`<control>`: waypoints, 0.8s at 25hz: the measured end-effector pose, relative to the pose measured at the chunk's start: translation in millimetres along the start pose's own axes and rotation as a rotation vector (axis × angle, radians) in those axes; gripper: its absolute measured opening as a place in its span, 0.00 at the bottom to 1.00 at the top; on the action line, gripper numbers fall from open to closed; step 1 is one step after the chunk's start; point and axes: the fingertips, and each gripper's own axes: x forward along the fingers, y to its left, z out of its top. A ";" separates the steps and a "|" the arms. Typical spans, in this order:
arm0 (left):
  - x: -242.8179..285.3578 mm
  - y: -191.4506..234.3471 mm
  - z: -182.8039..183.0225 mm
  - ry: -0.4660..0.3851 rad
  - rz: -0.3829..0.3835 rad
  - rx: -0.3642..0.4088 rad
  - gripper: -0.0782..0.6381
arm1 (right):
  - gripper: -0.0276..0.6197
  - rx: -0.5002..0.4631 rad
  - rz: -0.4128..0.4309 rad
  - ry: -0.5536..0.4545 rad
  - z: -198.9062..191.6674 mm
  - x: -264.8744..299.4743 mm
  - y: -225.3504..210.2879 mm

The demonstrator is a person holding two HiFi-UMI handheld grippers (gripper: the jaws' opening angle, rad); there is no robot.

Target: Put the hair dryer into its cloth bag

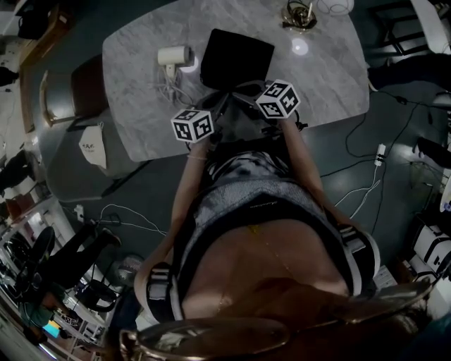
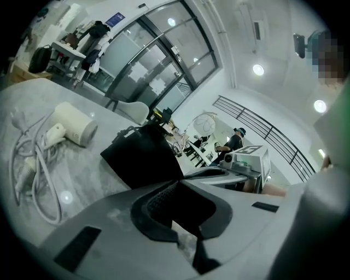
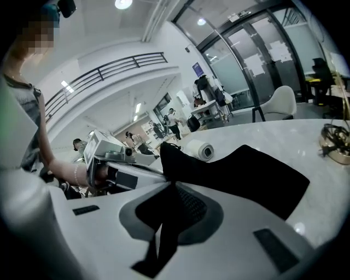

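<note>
The black cloth bag [image 1: 236, 58] lies flat on the marble table [image 1: 331, 77], its near edge lifted toward me. My left gripper [image 1: 220, 107] is shut on that edge of the bag [image 2: 143, 156], with black cloth pinched at the jaw tips [image 2: 178, 178]. My right gripper [image 1: 246, 99] is shut on the same edge of the bag [image 3: 240, 175], a little to the right, and a strip of cloth hangs between its jaws [image 3: 174, 183]. The white hair dryer [image 1: 175, 56] [image 2: 74, 124] [image 3: 200, 150] lies to the left of the bag, with its coiled cord [image 1: 171, 88] [image 2: 33, 169] beside it.
A gold metal ornament [image 1: 299, 14] [image 3: 334, 142] stands at the table's far right. A chair [image 1: 67, 92] sits at the table's left end, and a white bag [image 1: 91, 147] lies on the floor near it. Cables and a power strip [image 1: 380, 154] lie on the floor to the right.
</note>
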 end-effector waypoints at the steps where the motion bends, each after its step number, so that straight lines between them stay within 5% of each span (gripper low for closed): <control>1: -0.6 1.4 0.6 -0.004 0.002 -0.010 0.12 | 0.16 -0.001 -0.012 -0.009 2.4 -1.2 -2.0; 20: -24.1 40.2 -41.8 0.096 0.106 -0.078 0.12 | 0.15 -0.008 -0.164 -0.084 33.6 -34.4 -30.5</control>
